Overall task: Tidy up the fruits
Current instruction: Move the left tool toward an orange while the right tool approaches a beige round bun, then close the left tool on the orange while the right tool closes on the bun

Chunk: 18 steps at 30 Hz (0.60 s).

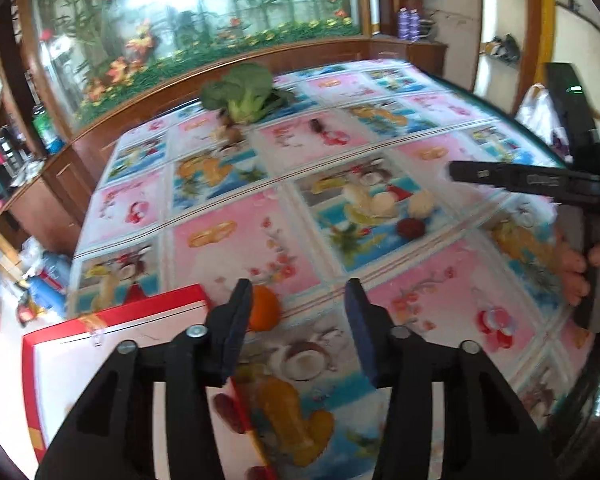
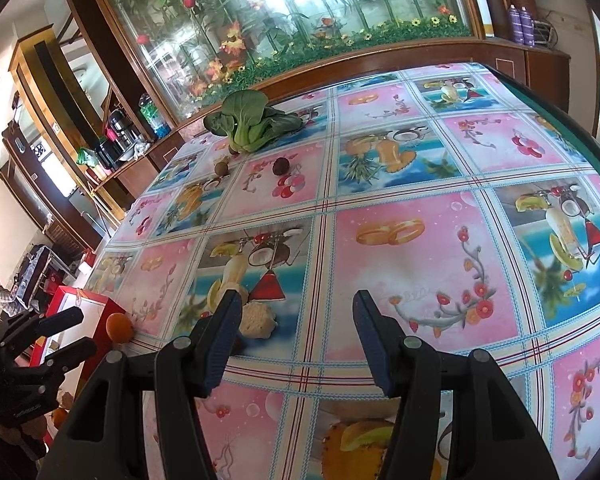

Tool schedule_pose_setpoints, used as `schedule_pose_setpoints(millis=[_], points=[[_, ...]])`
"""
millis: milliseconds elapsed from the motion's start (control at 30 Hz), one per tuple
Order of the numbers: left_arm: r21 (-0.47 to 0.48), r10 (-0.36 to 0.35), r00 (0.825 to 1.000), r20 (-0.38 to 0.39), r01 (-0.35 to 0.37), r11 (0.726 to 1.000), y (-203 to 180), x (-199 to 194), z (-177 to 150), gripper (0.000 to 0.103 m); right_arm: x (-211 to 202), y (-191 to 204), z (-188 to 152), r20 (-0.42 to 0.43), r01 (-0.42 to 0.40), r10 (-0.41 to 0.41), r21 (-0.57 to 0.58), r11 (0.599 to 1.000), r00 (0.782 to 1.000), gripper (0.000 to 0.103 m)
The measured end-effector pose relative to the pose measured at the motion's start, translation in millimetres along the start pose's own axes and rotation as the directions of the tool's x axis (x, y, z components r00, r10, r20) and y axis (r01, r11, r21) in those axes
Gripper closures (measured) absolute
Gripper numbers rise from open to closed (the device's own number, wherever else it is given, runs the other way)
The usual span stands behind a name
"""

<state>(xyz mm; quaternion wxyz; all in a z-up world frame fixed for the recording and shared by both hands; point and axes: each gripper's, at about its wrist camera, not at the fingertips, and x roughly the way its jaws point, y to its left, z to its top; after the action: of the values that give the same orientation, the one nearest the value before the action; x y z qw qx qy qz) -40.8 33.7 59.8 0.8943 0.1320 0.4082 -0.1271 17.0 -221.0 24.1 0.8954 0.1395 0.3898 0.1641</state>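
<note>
Resting on the fruit-printed plastic tablecloth (image 2: 400, 272), one round orange fruit (image 2: 119, 327) lies touching the corner of a red-rimmed white cardboard box (image 2: 100, 312) at the table's near left. One pale, knobbly cream-coloured lump (image 2: 257, 319) sits just beside the right gripper's (image 2: 296, 328) left finger; a small dark red round fruit (image 1: 411, 227) lies just beside that lump in the left wrist view, where motion blur leaves doubt whether further pale pieces beside it are real or printed. Two small dark round fruits, one brownish (image 2: 221, 168) and one deep purple (image 2: 280, 166), lie well apart from these, near one green leafy bok choy (image 2: 252, 122) at the far edge.

The left gripper (image 1: 298, 308) has its fingers spread wide and empty, its left finger in front of the orange fruit; contact cannot be told. The right gripper's fingers are likewise spread wide, holding nothing, above the cloth. A hand (image 1: 580, 268) grips the right tool's handle.

Beyond the table stand a wood-framed glass panel with painted flowers (image 2: 300, 12), two purple bottles (image 2: 521, 24) on a cabinet, and cluttered shelves at left. Nothing lies between either gripper and the nearest fruit.
</note>
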Motion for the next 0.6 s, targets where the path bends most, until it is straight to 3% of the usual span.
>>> schedule_pose_setpoints(millis=[133,333,600], points=[[0.019,0.042,0.998,-0.05,-0.041,0.999,7,21,1,0.052,1,-1,0,-0.003,0.001,-0.001,-0.001,1.0,1.0,0.046],[0.065,0.038,0.993,-0.11,-0.031,0.997,3,44,-2,0.057,3,0,0,-0.01,0.006,-0.006,-0.001,1.0,1.0,0.046],[0.061,0.051,0.996,-0.073,-0.046,0.997,-3,38,-4,0.067,7,1,-1,-0.019,0.008,-0.008,-0.005,1.0,1.0,0.046]])
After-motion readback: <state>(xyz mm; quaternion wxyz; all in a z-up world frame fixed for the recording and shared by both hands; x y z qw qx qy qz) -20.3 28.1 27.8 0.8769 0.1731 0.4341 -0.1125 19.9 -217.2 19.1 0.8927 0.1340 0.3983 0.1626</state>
